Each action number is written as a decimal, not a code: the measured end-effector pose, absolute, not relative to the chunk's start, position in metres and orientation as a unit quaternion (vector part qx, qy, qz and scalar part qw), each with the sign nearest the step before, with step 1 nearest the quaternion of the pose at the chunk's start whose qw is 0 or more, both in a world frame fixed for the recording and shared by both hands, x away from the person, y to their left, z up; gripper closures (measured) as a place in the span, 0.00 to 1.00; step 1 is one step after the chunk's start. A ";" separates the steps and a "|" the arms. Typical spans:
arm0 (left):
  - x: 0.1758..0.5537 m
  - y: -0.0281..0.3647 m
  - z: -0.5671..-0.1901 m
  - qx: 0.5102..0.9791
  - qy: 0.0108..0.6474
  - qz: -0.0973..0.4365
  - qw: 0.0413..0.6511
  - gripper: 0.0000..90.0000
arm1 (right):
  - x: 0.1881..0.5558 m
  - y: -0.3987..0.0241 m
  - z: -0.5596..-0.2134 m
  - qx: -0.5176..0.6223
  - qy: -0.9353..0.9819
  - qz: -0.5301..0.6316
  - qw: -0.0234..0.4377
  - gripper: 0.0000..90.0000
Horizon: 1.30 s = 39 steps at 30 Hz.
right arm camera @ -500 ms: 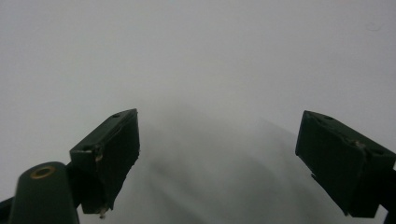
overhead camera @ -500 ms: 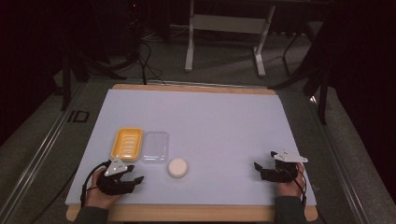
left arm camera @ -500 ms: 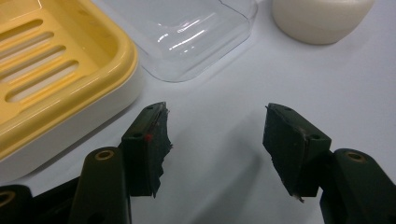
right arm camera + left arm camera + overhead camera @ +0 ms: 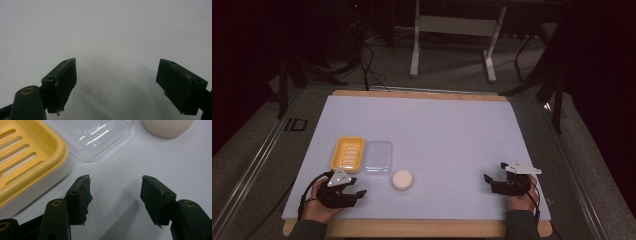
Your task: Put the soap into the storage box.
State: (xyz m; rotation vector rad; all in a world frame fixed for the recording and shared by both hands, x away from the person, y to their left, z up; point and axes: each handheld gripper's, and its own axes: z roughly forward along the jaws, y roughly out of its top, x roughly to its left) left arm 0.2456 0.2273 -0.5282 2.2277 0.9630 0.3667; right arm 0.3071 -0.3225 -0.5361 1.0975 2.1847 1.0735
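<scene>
Left claw (image 4: 354,194) rests on the bench (image 4: 447,130), jaws apart and empty, just short of the yellow soap dish (image 4: 348,153). Right claw (image 4: 490,181) stands wide, empty, well apart.

- From my high view the room is dim; the white surface (image 4: 437,135) is the one bright patch, with blackness from 9 to 3 o'clock.
- My left gripper view is sharp, with glare streaks on the clear lid (image 4: 97,137) at 12 o'clock.
- My right gripper view looks hazy, with soft shadow between the tongs.
</scene>
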 end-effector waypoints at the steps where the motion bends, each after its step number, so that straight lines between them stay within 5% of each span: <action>1: 0.246 0.227 -0.527 0.856 0.367 0.143 0.334 0.46 | 0.307 -0.322 -0.536 0.399 0.796 0.390 0.235 0.18; 39: 0.273 0.181 -0.492 0.911 0.284 0.099 0.283 0.30 | 0.306 -0.318 -0.537 0.389 0.805 0.378 0.240 0.18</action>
